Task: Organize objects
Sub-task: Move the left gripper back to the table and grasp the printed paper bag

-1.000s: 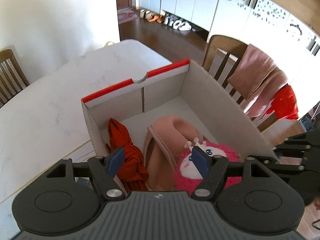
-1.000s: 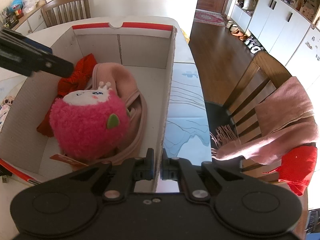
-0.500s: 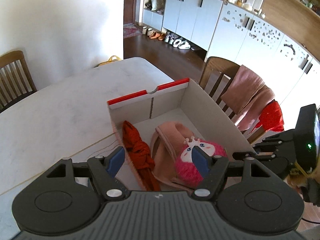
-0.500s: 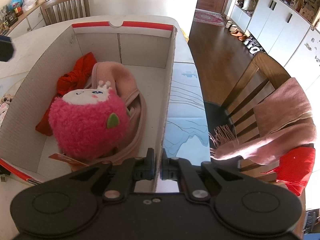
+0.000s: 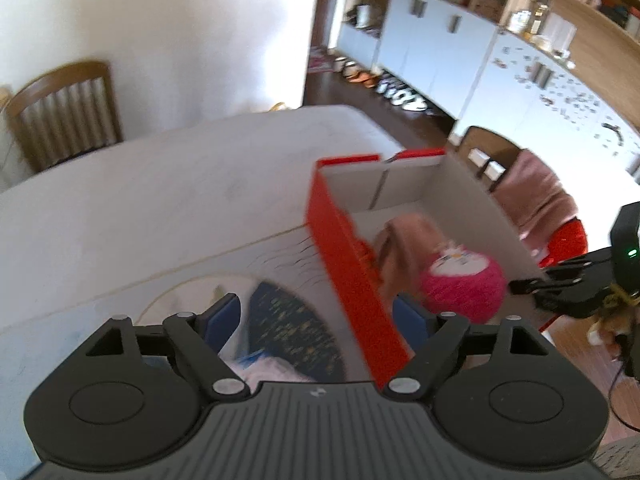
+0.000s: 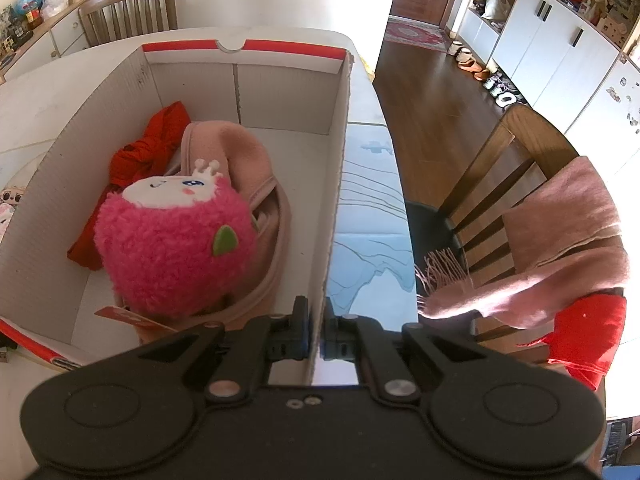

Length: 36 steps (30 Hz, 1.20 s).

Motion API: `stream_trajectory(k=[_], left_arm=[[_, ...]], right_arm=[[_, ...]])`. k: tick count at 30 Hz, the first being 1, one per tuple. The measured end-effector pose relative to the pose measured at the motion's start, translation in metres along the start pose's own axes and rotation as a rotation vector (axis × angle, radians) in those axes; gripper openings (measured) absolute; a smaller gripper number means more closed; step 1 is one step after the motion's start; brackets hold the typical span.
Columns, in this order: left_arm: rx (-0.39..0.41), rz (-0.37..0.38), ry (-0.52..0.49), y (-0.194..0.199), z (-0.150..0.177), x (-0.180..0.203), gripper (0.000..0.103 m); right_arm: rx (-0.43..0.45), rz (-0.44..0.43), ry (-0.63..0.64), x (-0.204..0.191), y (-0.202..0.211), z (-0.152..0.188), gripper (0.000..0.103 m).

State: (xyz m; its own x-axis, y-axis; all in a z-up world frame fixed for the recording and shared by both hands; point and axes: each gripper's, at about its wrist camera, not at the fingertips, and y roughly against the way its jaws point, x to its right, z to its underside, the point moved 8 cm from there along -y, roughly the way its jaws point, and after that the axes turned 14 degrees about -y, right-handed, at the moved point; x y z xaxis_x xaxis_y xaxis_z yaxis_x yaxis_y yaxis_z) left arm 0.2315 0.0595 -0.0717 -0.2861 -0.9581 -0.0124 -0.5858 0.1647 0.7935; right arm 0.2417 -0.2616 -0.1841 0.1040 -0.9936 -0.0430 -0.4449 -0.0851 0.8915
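A cardboard box [image 6: 340, 140] with red outer walls [image 5: 344, 264] stands on the white table. Inside it lie a pink plush toy [image 6: 172, 248], a peach fabric piece [image 6: 248, 152] and a red cloth [image 6: 160, 140]. My right gripper [image 6: 316, 332] is shut on the box's right wall near the front corner. My left gripper [image 5: 316, 316] hovers over the box's left wall with its jaws opening and nothing pressed between the pads. Below it on the table, outside the box, lie a dark blue patterned item [image 5: 288, 324] and something pale pink [image 5: 272, 372].
A wooden chair [image 6: 512, 168] draped with a pink scarf [image 6: 560, 240] and a red cloth [image 6: 588, 332] stands right of the table. Another chair [image 5: 64, 112] is at the far side. Small plush faces [image 6: 10, 196] lie left of the box. White cabinets line the back wall.
My left gripper has pulled out of the box and shifted left, so it now looks down on the red left wall and the items beside it. The right gripper has not moved.
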Motion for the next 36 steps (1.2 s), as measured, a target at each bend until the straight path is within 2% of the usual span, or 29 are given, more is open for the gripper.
stream_trajectory(k=[4,6,7,12,17,23,27,29,31,33,36], left_arm=[[-0.020,-0.002,0.054,-0.006,0.024,-0.010,0.087],[-0.036,-0.011,0.084,-0.012,0.036,-0.014,0.100],[-0.041,-0.016,0.100,-0.015,0.042,-0.016,0.101],[-0.094,-0.010,0.178,-0.038,0.067,-0.023,0.102],[-0.145,-0.021,0.210,-0.059,0.087,-0.025,0.102],[-0.136,-0.027,0.243,-0.069,0.096,-0.030,0.102],[-0.132,-0.018,0.230,-0.072,0.097,-0.027,0.100],[-0.137,-0.020,0.218,-0.073,0.099,-0.025,0.095],[-0.144,-0.019,0.210,-0.073,0.100,-0.024,0.085],[-0.149,-0.012,0.211,-0.074,0.101,-0.022,0.071],[-0.159,-0.011,0.197,-0.074,0.102,-0.020,0.059]], right_arm=[[0.001,0.006,0.003,-0.001,0.000,0.000,0.005],[0.001,0.008,0.002,-0.001,-0.001,0.000,0.005],[0.001,0.008,0.002,-0.001,-0.001,0.000,0.005],[0.003,0.014,0.001,-0.001,-0.001,0.000,0.005],[0.004,0.016,-0.002,-0.001,0.000,0.001,0.005],[0.005,0.019,0.000,-0.001,0.000,0.001,0.005],[0.006,0.019,-0.001,-0.001,0.000,0.000,0.005],[0.006,0.019,0.000,-0.001,0.000,0.001,0.005],[0.006,0.020,0.000,-0.001,0.000,0.001,0.005],[0.006,0.020,0.000,-0.001,0.000,0.001,0.005],[0.006,0.020,-0.001,-0.001,0.000,0.001,0.005]])
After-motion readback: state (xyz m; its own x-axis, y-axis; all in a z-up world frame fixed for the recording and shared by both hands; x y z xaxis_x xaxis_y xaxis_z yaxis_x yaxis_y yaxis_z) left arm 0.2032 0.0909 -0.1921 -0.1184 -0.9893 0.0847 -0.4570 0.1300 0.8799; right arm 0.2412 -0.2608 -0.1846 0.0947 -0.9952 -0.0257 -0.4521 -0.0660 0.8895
